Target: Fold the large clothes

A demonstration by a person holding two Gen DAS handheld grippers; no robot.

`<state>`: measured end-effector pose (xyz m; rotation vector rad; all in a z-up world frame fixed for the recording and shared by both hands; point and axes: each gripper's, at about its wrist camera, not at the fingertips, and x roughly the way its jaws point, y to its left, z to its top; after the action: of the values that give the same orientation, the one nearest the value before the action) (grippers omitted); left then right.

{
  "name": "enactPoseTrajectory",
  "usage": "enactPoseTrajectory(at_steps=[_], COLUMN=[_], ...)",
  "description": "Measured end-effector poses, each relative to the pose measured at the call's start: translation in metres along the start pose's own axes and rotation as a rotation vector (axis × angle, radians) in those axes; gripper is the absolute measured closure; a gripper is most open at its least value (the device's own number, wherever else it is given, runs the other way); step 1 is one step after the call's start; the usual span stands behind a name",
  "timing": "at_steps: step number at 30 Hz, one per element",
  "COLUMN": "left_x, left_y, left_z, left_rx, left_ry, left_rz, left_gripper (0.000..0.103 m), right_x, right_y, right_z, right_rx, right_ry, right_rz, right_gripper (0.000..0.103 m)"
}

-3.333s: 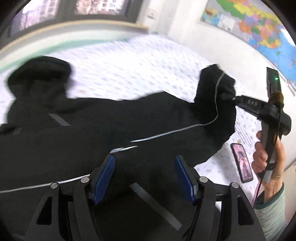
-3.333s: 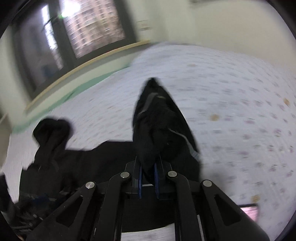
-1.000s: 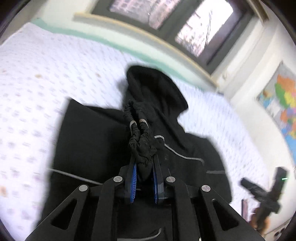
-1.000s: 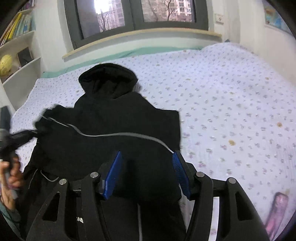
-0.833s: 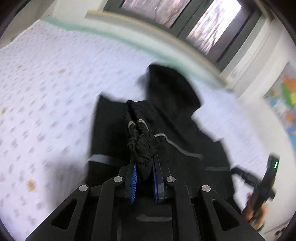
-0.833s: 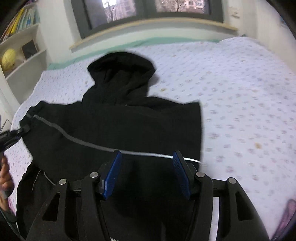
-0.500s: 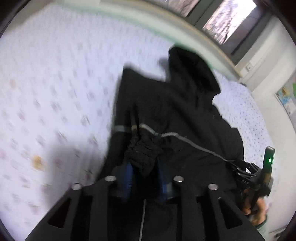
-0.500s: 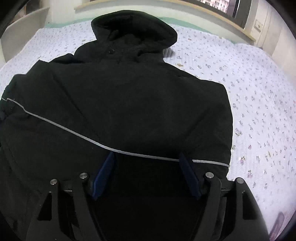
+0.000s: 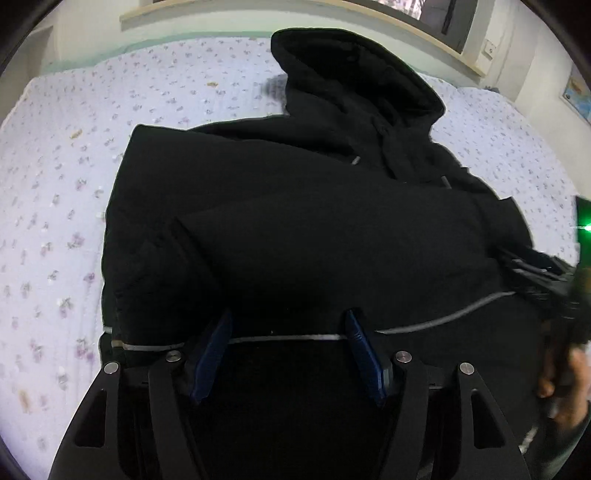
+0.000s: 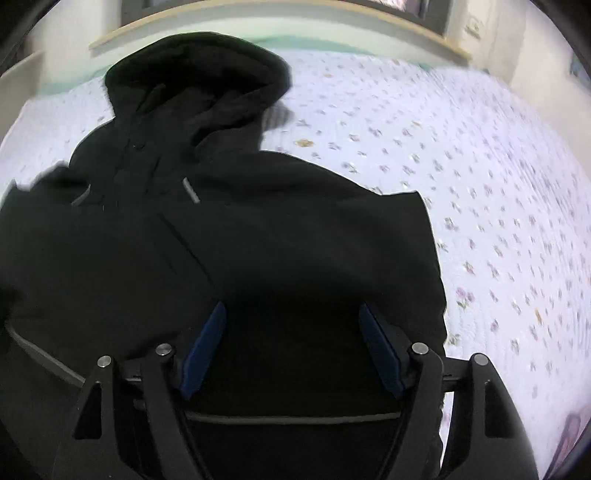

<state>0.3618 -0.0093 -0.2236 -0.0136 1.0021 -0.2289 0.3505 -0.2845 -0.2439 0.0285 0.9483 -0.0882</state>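
A black hooded jacket lies spread on the bed, its hood toward the window. Both sleeves are folded in across the body, and a thin grey stripe runs along the near one. My left gripper hovers low over that sleeve. Its jaws are opening; the blue pads stand apart with only jacket cloth below them. In the right wrist view the jacket fills the frame, hood at top left. My right gripper is open just above the right half, holding nothing. It also shows blurred at the edge of the left wrist view.
The bed sheet is pale with small flowers and reaches out on both sides. A phone lies at the lower right edge. A window sill runs behind the bed. A hand shows at the right.
The left gripper let go of the bunched sleeve cuff, opened and sank toward the jacket. The right gripper moved in closer over the jacket and widened a little.
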Motion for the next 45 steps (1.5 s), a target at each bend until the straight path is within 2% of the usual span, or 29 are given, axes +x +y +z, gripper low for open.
enactPoseTrajectory(at_steps=[4,7,11,13,15,17,19,23,26,37,41,45], left_x=[-0.005,-0.022,-0.073,-0.089,-0.08,-0.039,-0.026,-0.026,-0.025,-0.028,-0.028,-0.023], left_y=[-0.005,-0.005,-0.005,-0.009,-0.001,0.013,0.021,0.009,0.008,0.002,0.002,-0.005], left_z=[0.0,-0.004,-0.017,-0.028,-0.036,-0.038,-0.044,-0.05,-0.05,-0.054,-0.054,-0.046], left_rx=[0.02,-0.002,-0.019,-0.012,-0.038,-0.096,-0.098,-0.062,-0.067,-0.04,-0.042,-0.02], left_ry=[-0.022,-0.062,-0.194,-0.24,-0.213,-0.099,-0.119,-0.158,-0.17,-0.208,-0.207,-0.148], left_rz=[0.015,-0.001,-0.09,-0.098,-0.047,-0.048,-0.074,-0.022,-0.031,0.008,0.004,0.052], left_gripper=[0.037,0.038,0.038,0.037,0.037,0.038,0.038,0.038,0.038,0.037,0.037,0.037], right_x=[0.005,0.0,-0.056,-0.085,-0.089,-0.073,-0.047,-0.05,-0.048,-0.048,-0.053,-0.054], right_y=[-0.005,-0.007,-0.021,-0.02,-0.02,-0.02,-0.023,-0.038,-0.037,-0.043,-0.042,-0.039], right_z=[-0.002,0.003,-0.013,-0.028,-0.041,-0.058,-0.074,-0.085,-0.086,-0.086,-0.09,-0.091], right_rx=[0.02,0.015,0.046,0.004,-0.02,-0.035,-0.024,0.054,0.052,0.061,0.069,0.065], right_ry=[-0.011,0.022,0.0,-0.027,-0.03,-0.008,-0.048,-0.077,-0.089,-0.097,-0.117,-0.129], right_rz=[0.036,0.058,0.163,0.124,0.077,0.064,0.076,0.11,0.103,0.103,0.096,0.074], right_gripper=[0.026,0.026,0.026,0.026,0.026,0.024,0.018,0.013,0.012,0.011,0.011,0.01])
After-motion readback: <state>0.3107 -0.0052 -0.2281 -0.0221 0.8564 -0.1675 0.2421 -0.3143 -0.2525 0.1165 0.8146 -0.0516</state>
